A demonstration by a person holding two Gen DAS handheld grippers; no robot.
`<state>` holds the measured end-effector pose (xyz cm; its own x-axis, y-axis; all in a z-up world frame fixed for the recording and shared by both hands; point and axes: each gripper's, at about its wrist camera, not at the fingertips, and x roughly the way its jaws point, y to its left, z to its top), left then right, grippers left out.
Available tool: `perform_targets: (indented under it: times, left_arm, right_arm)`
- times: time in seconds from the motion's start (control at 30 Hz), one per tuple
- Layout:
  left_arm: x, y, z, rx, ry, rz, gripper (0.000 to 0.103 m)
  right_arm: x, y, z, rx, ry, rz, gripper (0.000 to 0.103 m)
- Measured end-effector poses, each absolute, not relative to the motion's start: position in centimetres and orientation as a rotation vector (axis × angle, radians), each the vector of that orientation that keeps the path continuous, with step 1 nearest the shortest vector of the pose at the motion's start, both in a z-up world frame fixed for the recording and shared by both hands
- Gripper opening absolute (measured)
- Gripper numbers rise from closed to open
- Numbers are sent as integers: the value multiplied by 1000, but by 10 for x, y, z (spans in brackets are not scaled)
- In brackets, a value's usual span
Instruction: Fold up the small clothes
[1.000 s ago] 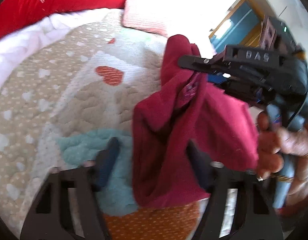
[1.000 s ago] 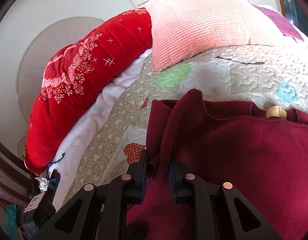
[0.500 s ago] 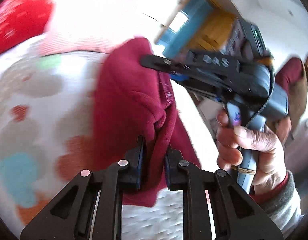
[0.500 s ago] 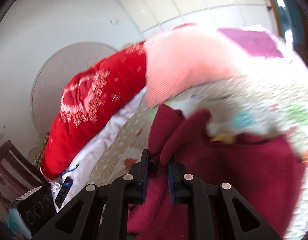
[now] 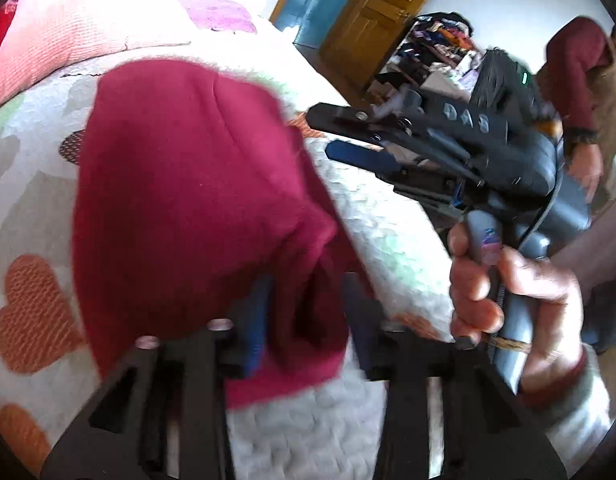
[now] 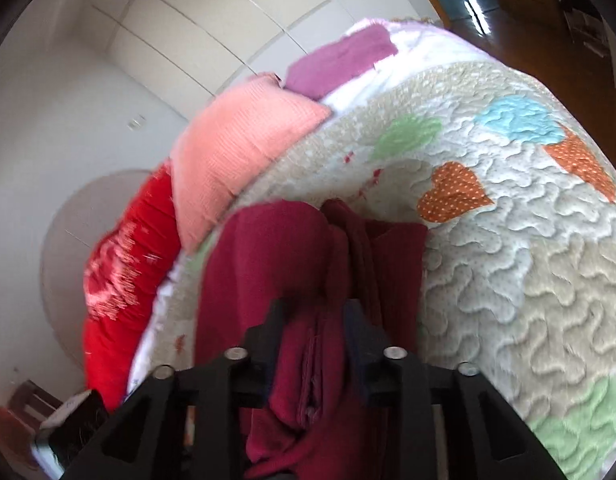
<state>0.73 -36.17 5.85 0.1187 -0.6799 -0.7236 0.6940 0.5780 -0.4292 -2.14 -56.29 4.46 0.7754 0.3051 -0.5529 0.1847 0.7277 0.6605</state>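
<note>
A dark red garment (image 5: 188, 200) lies bunched and doubled over on the heart-patterned quilt (image 5: 387, 240). My left gripper (image 5: 308, 320) is at its near edge. Its jaws are opening, with a loose fold of the cloth between the blue pads, not pinched. In the left wrist view my right gripper (image 5: 319, 130) hovers at the garment's right edge with its fingers apart and nothing clamped. In the right wrist view the garment (image 6: 288, 260) fills the gap between the right gripper's (image 6: 313, 320) opening jaws, slack.
A pink pillow (image 6: 244, 148), a red embroidered cushion (image 6: 124, 260) and a purple cloth (image 6: 339, 60) line the bed's head. Past the bed's far side are a wooden door (image 5: 371, 12) and a cluttered rack (image 5: 439, 48). A hand (image 5: 507, 280) holds the right gripper's handle.
Both grippers were shut on the red garment and carried it across the bed. Now both sets of jaws have spread and the garment rests on the quilt.
</note>
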Motion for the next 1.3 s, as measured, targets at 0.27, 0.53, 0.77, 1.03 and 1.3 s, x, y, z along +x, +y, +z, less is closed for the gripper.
perform_targets:
  times: [0.27,0.53,0.77,1.03,1.3]
  left_arm:
    - [7,-304,67,74,910,-839,62]
    - [11,-297,17,77,1005,-782,62]
    - [-14,-285,52,114,931,-795,62]
    - [-10,-299,30,162,988,-783,62]
    - [14,-316,57,193,885,-698,62]
  right_arm:
    - [-54,-537,41,740,776,139,52]
    - [-34,-525,7,852,798,148,65]
    - [-31,-502,53,494,758,69,25]
    - [-24,-533,21,526,855,-12,29]
    - [-53,-525,85,436,692,-7,34]
